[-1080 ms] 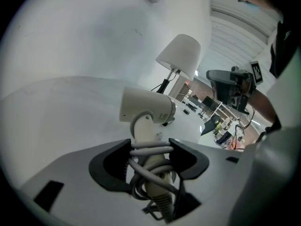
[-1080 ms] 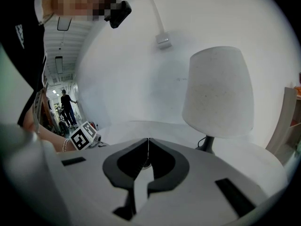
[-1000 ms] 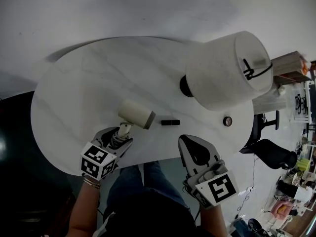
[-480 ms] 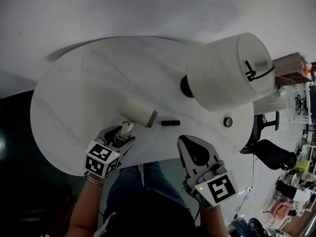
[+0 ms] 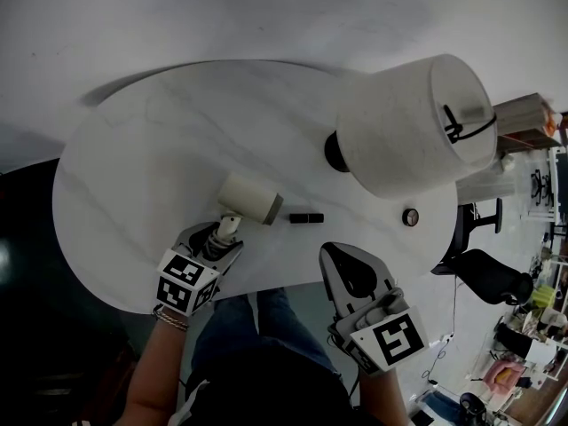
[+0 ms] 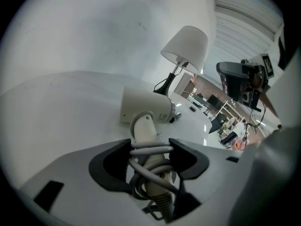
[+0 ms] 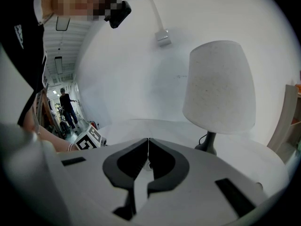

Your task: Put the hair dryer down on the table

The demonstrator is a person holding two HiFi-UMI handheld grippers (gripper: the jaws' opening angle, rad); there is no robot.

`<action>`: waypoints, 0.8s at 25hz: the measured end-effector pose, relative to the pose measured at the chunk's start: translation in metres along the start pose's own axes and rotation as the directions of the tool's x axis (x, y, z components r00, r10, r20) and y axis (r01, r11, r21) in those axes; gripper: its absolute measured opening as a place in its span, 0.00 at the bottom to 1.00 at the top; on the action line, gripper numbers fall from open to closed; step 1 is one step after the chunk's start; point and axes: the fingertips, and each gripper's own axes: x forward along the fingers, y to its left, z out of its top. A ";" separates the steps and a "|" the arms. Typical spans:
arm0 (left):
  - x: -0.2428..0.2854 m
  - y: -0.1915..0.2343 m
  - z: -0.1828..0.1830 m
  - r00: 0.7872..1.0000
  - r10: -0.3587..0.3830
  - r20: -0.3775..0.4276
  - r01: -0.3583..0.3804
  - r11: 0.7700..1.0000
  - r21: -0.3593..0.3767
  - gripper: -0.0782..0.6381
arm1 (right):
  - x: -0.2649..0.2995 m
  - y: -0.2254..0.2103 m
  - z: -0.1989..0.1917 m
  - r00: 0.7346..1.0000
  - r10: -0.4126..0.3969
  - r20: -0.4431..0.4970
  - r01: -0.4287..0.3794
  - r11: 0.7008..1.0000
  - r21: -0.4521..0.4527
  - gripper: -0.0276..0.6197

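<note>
- The left gripper [image 5: 219, 235] pinches the cord-wrapped handle of the hair dryer [image 5: 250, 201], whose barrel sits low over the white surface [image 5: 151, 149].
- The right gripper [image 5: 337, 257] hovers near the surface's edge, jaws pressed together, empty.

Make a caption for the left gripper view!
The left gripper grips the cord-wrapped hair dryer handle, lamp behind on the table.

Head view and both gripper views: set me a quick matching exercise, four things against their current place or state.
Things:
1. left gripper
2. right gripper
3. lamp
4. small black object

States:
A. lying flat on the table
B. jaws together, nothing between them
C. standing upright, white shade
D. shut on the handle of the hair dryer

Pairs: 1-D, 2-B, 3-C, 4-A
</note>
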 end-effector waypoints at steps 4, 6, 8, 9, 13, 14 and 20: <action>0.002 0.001 -0.003 1.000 0.010 0.001 -0.010 1.000 0.024 0.48 | 0.001 0.004 -0.001 1.000 0.012 0.003 -0.012 1.000 0.002 0.07; 0.003 0.001 -0.006 1.000 0.018 -0.005 -0.018 0.999 0.043 0.48 | 0.002 0.008 -0.001 1.000 0.020 0.005 -0.020 1.000 0.008 0.07; 0.004 0.001 -0.008 1.000 0.022 -0.006 -0.022 0.999 0.047 0.48 | 0.002 0.010 0.000 1.000 0.026 0.008 -0.026 1.000 0.012 0.07; 0.004 0.001 -0.008 1.000 0.023 -0.005 -0.023 0.999 0.045 0.48 | 0.002 0.011 0.001 1.000 0.029 0.011 -0.029 0.999 0.016 0.07; 0.005 0.001 -0.008 1.000 0.027 0.001 -0.027 0.999 0.048 0.49 | 0.000 0.007 -0.002 1.000 0.021 0.003 -0.021 1.000 -0.005 0.07; 0.005 0.001 -0.008 1.000 0.029 0.003 -0.029 0.998 0.049 0.49 | 0.000 0.006 -0.002 1.000 0.021 0.002 -0.021 1.000 -0.008 0.07; 0.005 0.001 -0.009 0.999 0.037 0.005 -0.037 0.998 0.056 0.50 | 0.002 0.007 0.000 1.000 0.029 0.003 -0.029 0.999 -0.015 0.07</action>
